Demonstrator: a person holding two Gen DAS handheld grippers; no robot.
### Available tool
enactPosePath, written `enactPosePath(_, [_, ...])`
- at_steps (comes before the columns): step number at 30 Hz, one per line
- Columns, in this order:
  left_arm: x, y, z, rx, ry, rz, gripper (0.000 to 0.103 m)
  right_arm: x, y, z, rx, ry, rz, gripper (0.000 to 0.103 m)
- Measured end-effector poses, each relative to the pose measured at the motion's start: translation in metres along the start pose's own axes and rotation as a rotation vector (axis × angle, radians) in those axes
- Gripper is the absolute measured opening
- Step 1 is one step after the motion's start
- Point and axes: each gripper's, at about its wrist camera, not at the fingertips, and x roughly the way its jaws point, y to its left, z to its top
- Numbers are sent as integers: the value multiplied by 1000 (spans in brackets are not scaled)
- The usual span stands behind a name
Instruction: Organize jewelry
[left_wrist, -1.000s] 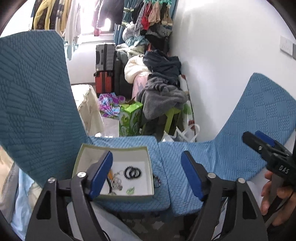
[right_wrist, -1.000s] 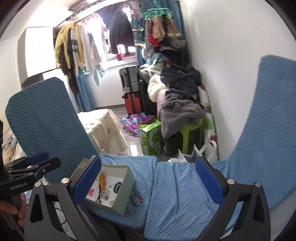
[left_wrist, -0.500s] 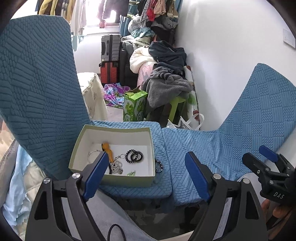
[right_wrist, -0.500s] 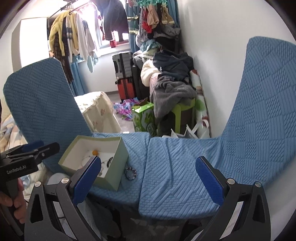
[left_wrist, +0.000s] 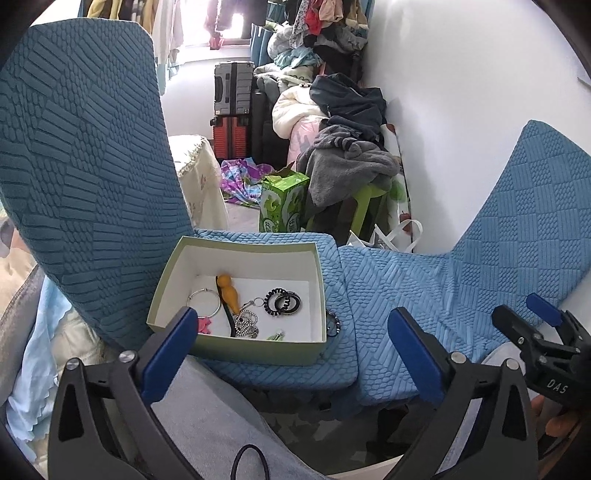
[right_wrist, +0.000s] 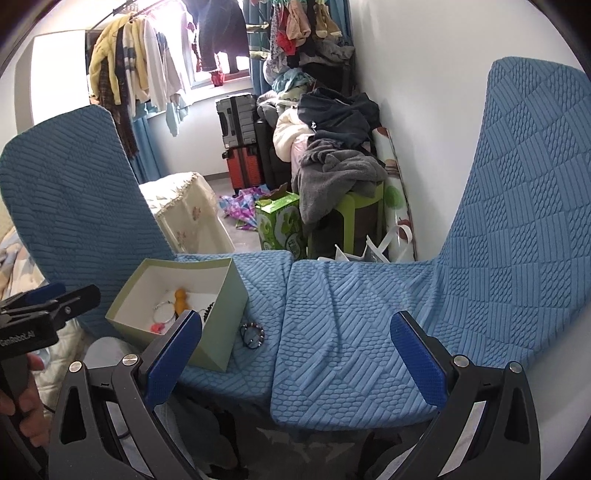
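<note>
A pale green box (left_wrist: 258, 349) with a white inside sits on the left blue chair seat (left_wrist: 343, 354); it also shows in the right wrist view (right_wrist: 221, 295). Inside lie a silver ring (left_wrist: 204, 302), an orange figure (left_wrist: 228, 291), black coiled hair ties (left_wrist: 282, 301) and a bead chain (left_wrist: 245, 325). A dark beaded bracelet (right_wrist: 252, 335) lies on the seat just right of the box; it shows in the left wrist view too (left_wrist: 333, 325). My left gripper (left_wrist: 291, 354) is open and empty, near the box's front. My right gripper (right_wrist: 295, 354) is open and empty over the seats.
Two blue-covered chairs face each other, backrests left (left_wrist: 85, 177) and right (right_wrist: 528, 206). Beyond them stand a green carton (left_wrist: 282, 203), a green stool under piled clothes (left_wrist: 347, 166), suitcases (left_wrist: 234, 110) and a cloth-covered table (right_wrist: 184, 210). A white wall (left_wrist: 461, 92) is on the right.
Both grippers have tilted down and drawn back, so the box and seats sit higher and fuller in view. The jaws stay open. The jewelry has not moved.
</note>
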Motion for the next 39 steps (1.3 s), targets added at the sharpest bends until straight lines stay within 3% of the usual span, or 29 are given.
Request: enactPosePath(39, [5,-8,-5,10,40,1,102,-4,-6,0,32,-1,-22,103])
